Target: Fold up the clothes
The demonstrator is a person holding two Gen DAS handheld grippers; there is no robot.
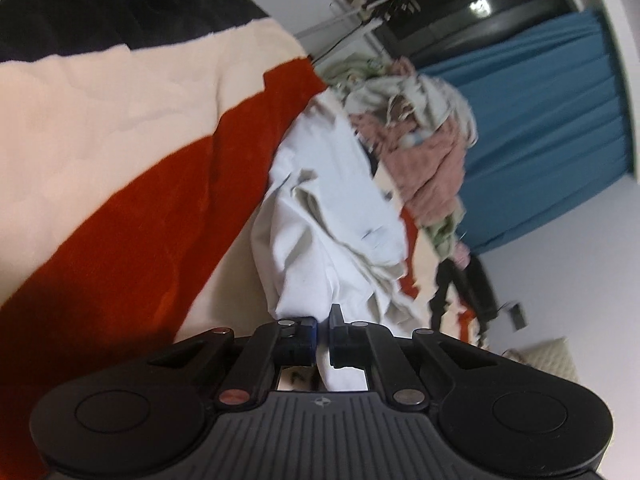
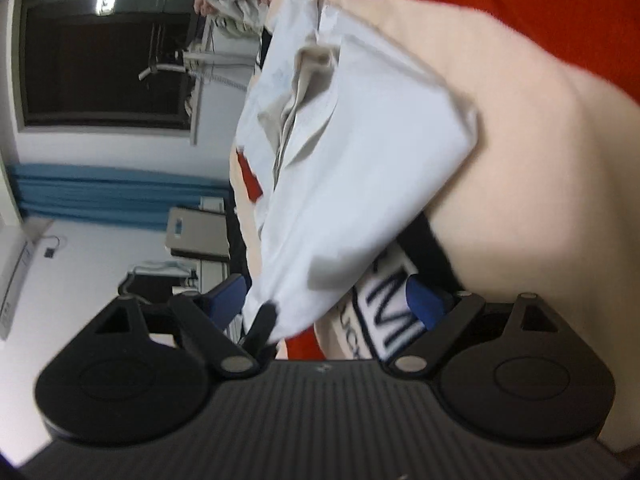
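Observation:
A white garment (image 1: 328,216) lies partly folded on a striped blanket. My left gripper (image 1: 323,334) is shut on the garment's near edge, with cloth pinched between its jaws. In the right wrist view the same white garment (image 2: 360,152) hangs in front of my right gripper (image 2: 332,304). The right jaws stand wide apart, and the cloth drapes loosely between them. A white band with dark lettering (image 2: 390,312) shows below the garment, near the right finger (image 2: 424,300).
The cream, red and black striped blanket (image 1: 120,128) covers the bed. A heap of pink and pale clothes (image 1: 416,132) lies beyond the garment. Blue curtains (image 1: 552,120), a dark window (image 2: 100,52) and a white wall surround the bed.

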